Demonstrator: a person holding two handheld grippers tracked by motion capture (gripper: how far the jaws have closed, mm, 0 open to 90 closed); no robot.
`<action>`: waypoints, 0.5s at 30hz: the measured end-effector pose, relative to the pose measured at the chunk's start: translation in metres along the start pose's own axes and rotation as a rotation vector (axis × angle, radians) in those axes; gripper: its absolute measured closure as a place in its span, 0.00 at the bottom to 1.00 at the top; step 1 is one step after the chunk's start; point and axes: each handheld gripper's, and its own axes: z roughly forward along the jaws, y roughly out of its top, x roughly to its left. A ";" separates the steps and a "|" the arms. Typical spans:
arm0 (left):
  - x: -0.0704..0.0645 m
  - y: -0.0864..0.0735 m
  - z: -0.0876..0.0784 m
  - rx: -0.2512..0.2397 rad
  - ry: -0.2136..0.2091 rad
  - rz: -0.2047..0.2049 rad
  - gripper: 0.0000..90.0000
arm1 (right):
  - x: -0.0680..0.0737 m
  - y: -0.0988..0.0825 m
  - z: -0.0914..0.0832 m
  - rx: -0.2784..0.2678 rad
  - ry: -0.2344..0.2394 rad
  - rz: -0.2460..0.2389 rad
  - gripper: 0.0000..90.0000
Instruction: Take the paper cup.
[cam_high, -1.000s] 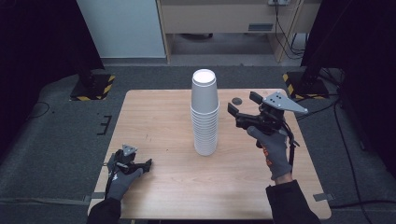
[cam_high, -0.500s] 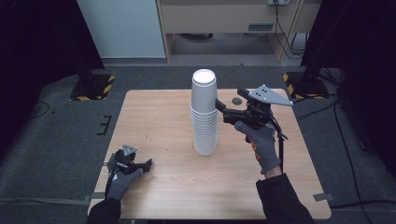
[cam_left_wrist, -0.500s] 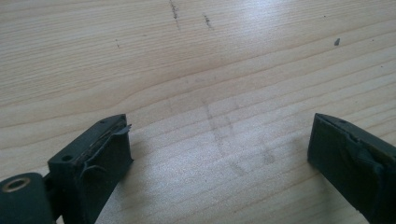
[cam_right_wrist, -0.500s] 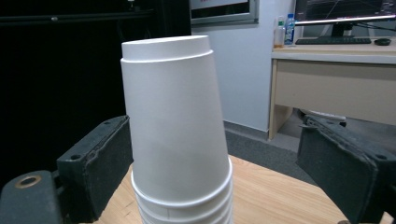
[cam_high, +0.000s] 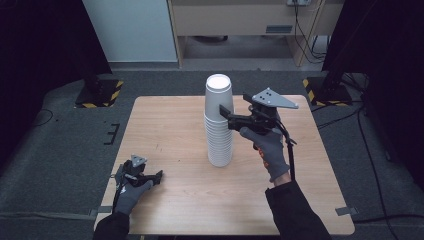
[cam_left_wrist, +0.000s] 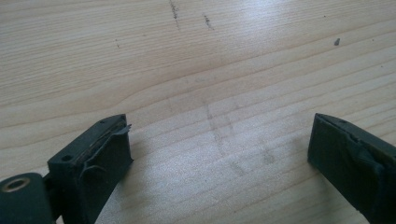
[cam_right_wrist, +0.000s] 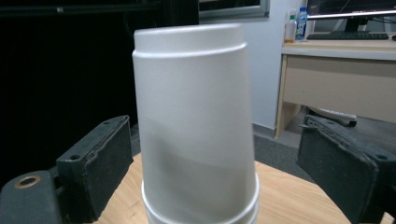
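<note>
The right claw (cam_high: 226, 116) is straddling, jaws wide, the top white paper cup (cam_right_wrist: 196, 121) of the tall stack mid-counter; nothing is lifted yet, while the left claw (cam_high: 150, 177) is resting open near the front-left corner

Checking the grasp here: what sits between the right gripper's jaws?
The top cup of the white cup stack stands between the open jaws of the right gripper, neither pad touching, in the right gripper view.
</note>
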 end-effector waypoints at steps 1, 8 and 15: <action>0.000 0.000 0.000 0.000 0.000 0.000 0.06 | 0.002 -0.001 0.002 0.006 0.000 -0.006 0.12; 0.000 0.000 0.000 0.000 -0.002 0.001 0.06 | 0.010 -0.004 0.015 0.022 0.014 -0.017 0.12; 0.000 0.000 0.000 0.001 -0.003 0.002 0.05 | 0.011 -0.008 0.030 0.040 0.008 -0.019 0.12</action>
